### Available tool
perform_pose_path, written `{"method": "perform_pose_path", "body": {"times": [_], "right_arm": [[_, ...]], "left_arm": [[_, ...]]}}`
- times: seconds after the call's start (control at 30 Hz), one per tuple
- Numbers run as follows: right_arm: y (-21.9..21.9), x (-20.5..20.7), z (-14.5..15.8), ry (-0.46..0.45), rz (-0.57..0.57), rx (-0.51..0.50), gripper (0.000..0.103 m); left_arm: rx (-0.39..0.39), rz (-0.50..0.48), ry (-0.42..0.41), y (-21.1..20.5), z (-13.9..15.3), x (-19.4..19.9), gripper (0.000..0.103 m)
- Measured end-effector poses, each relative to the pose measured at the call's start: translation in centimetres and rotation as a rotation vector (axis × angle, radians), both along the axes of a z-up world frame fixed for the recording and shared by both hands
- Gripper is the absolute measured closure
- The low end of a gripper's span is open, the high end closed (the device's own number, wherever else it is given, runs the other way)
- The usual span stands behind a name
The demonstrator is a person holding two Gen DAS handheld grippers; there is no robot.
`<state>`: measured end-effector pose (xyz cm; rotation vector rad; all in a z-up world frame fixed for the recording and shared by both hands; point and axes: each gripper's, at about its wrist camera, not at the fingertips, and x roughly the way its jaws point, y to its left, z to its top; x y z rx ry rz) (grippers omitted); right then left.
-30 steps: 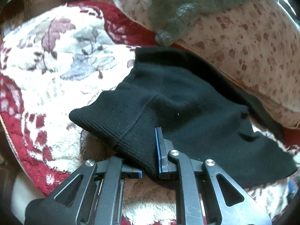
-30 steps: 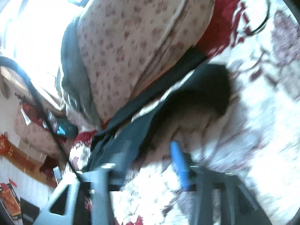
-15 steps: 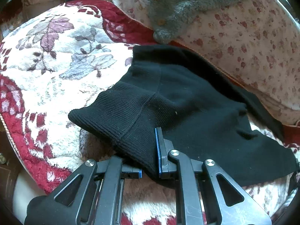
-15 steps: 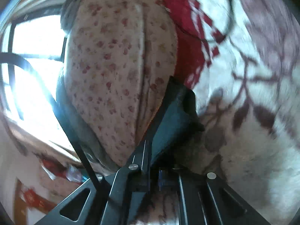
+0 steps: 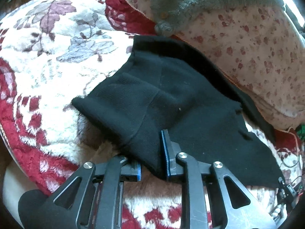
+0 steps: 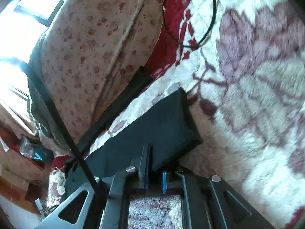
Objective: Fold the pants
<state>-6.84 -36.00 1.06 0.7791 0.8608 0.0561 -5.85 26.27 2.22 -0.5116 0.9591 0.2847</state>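
Black knit pants [image 5: 171, 103] lie on a fluffy white and red floral blanket [image 5: 47, 72]. My left gripper [image 5: 152, 164] is shut on the ribbed waistband corner, the cloth bunched between its blue pads. In the right wrist view my right gripper [image 6: 155, 175] is shut on the hem end of a pant leg [image 6: 162, 126], which is lifted off the blanket [image 6: 247, 95]. The other leg [image 6: 118, 103] runs along the foot of the cushion.
A pale cushion with red flecks [image 5: 257, 47] stands behind the pants, with a grey furry garment [image 5: 190, 2] draped on it. A black cable [image 6: 207, 24] loops on the blanket at far right. The bed edge falls away at lower left [image 5: 7, 181].
My right gripper closed on the leg hem and has lifted it off the blanket, swinging its view. My left gripper kept its hold on the waistband, shifting slightly.
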Motion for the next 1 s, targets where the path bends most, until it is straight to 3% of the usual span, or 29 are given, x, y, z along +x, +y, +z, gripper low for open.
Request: {"method": "perform_pose_path", "body": {"times": [0.13,0.23,0.4,0.5,0.57,0.63,0.67,1.0], "right_arm": [[-0.6,-1.2,1.7,0.009,-0.023,-0.095,0.084],[-0.9,-2.0,2.6,0.010,-0.052,-0.130,0.084],[-0.7,-2.5,4.9,-0.019,-0.056,-0.206,0.083],[0.1,-2.5,6.2,-0.062,-0.025,-0.211,0.080],[1.1,-2.3,7.0,-0.102,0.011,-0.204,0.068],[2.4,-2.0,7.7,-0.142,0.045,-0.210,0.063],[3.2,-1.9,8.0,-0.156,0.066,-0.217,0.063],[9.0,0.3,7.5,-0.184,0.232,-0.206,0.062]], "left_arm": [[0.020,0.025,0.013,0.1,0.5,-1.2,0.079],[0.117,0.061,0.045,-0.5,1.1,-2.3,0.077],[0.247,0.104,0.022,-0.8,3.2,-4.4,0.077],[0.218,0.095,-0.021,-0.5,4.3,-5.1,0.076],[0.196,0.078,-0.033,-0.7,4.8,-5.1,0.076],[0.191,0.066,-0.038,-1.2,5.2,-4.8,0.064],[0.185,0.058,-0.048,-1.5,5.3,-4.6,0.057],[0.166,-0.014,-0.061,-4.6,5.6,-1.7,0.056]]}}
